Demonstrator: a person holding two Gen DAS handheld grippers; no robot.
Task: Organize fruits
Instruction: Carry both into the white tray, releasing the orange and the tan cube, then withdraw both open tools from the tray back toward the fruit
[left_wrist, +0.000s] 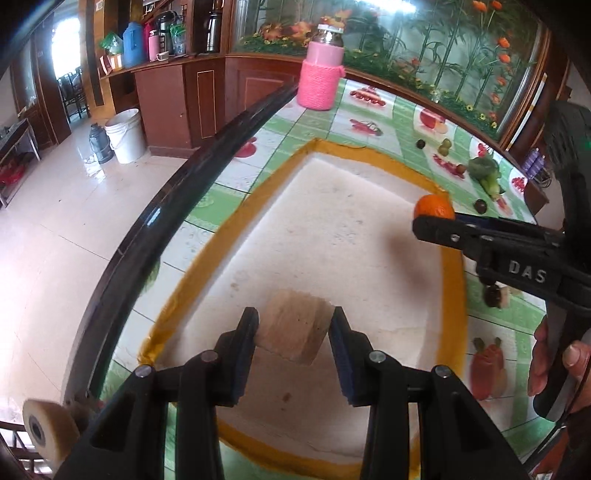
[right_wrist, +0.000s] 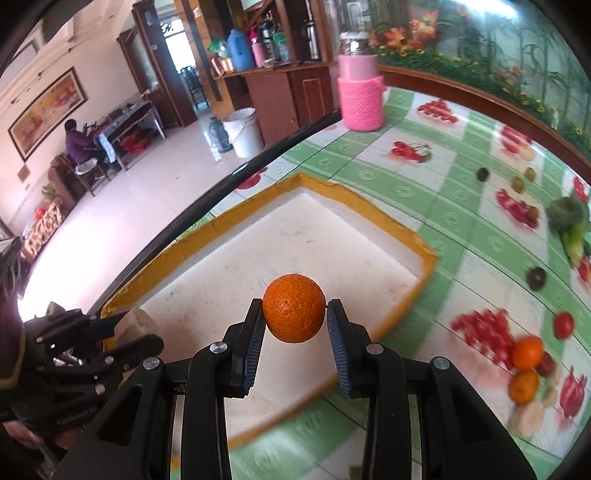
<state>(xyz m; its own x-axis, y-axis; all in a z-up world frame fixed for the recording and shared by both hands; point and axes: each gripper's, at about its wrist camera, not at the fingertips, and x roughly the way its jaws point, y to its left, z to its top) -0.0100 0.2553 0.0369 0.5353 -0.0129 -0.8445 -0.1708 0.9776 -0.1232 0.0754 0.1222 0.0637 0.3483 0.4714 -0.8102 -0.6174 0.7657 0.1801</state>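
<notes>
- Both grippers are out over the tray (left_wrist: 452, 280) now, each one carrying something.
- Right gripper (right_wrist: 294, 319) is clamped on an orange (right_wrist: 293, 313), pads pressing its 2 sides, fruit sitting right at the fingertips.
- Left gripper (left_wrist: 294, 334) is clenched on a pale, cut chunk (left_wrist: 293, 334); what fruit it is, I can't tell.
- Below and ahead of both sets of fingers lies the white tray floor with its yellow rim, nothing lying in it that I can see.
- Beyond the right gripper's far side, loose fruit waits on the tablecloth (right_wrist: 436, 155): 2 more oranges (right_wrist: 526, 352), a small red one (right_wrist: 564, 325), dark round ones (right_wrist: 536, 277) and a green bunch (right_wrist: 569, 218).
- A pink jar (right_wrist: 361, 98) stands well ahead, past the tray's far corner.
- My read: this is the carry-and-place step, early in the job given how much still lies outside.
- To do it well, bring each piece low over the floor before letting go; that orange will roll if dropped.
- Keep the 2 grippers apart, one piece per side of the tray, so the fingers don't clash.
- Open gently and lift straight away.
</notes>
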